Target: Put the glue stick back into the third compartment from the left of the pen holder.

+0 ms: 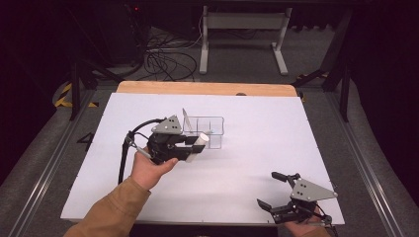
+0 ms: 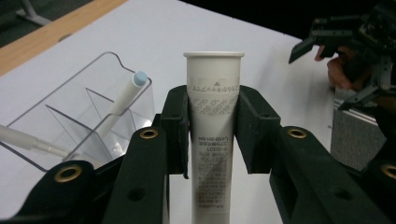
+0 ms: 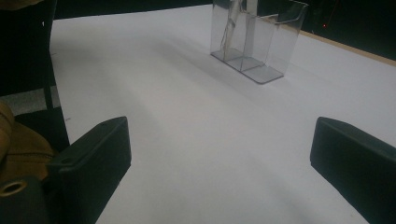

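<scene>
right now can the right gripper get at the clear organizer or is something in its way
Probably yes. The right gripper has its jaws open with nothing between them, and bare white table lies between it and the clear organizer. The left gripper, holding the white tube, sits beside it.

A clear plastic compartmented organiser [image 1: 210, 129] stands near the middle of the white-topped desk [image 1: 257, 148], with a slim white pen [image 2: 122, 100] leaning inside it. The left gripper [image 1: 190, 146], just beside the organiser's left front, holds a white printed tube [image 2: 212, 135] between its jaws. The right gripper [image 1: 274, 190] sits well apart at the desk's near right corner.
</scene>
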Tool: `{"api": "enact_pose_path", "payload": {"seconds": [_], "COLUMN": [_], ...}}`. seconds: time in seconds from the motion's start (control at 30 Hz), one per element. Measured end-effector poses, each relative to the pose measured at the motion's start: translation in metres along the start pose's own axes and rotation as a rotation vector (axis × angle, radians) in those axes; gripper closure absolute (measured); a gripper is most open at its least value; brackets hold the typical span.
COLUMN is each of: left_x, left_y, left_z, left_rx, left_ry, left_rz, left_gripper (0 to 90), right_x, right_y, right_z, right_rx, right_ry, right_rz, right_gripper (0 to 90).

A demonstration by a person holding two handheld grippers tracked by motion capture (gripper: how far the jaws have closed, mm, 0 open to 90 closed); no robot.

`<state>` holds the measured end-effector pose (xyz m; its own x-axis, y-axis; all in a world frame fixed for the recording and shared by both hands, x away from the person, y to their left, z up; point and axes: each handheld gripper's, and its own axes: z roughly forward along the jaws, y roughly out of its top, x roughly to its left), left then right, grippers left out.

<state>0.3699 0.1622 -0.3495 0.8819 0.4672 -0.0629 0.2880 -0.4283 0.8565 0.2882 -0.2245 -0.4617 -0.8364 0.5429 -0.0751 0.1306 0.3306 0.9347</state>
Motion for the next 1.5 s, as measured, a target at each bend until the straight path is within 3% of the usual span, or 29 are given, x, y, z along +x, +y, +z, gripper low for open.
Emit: {"api": "enact_pose_path", "payload": {"seconds": [0.57, 0.8, 0.93, 1.5], "left_x": [0.017, 0.017, 0.017, 0.03], "left_y": [0.013, 0.02, 0.024, 0.036], "left_z": [0.01, 0.018, 0.022, 0.043], "left_rx": [-0.111, -0.132, -0.13, -0.16], "left_ry": [0.065, 0.101, 0.136, 0.204], "left_rz": [-0.099, -0.091, -0.063, -0.06], "left_gripper": [67.1, 67.1, 67.0, 67.0], "right_x": [-0.001, -0.001, -0.001, -0.001], "right_y": [0.0, 0.0, 0.0, -0.001], "right_z": [-0.001, -0.001, -0.001, -0.002], "right_rx": [0.002, 0.002, 0.001, -0.003], "right_ry": [-0.002, -0.002, -0.001, 0.0], "right_rz": [-0.009, -0.009, -0.01, -0.006], "right_gripper": [5.7, 5.7, 5.7, 5.7]}}
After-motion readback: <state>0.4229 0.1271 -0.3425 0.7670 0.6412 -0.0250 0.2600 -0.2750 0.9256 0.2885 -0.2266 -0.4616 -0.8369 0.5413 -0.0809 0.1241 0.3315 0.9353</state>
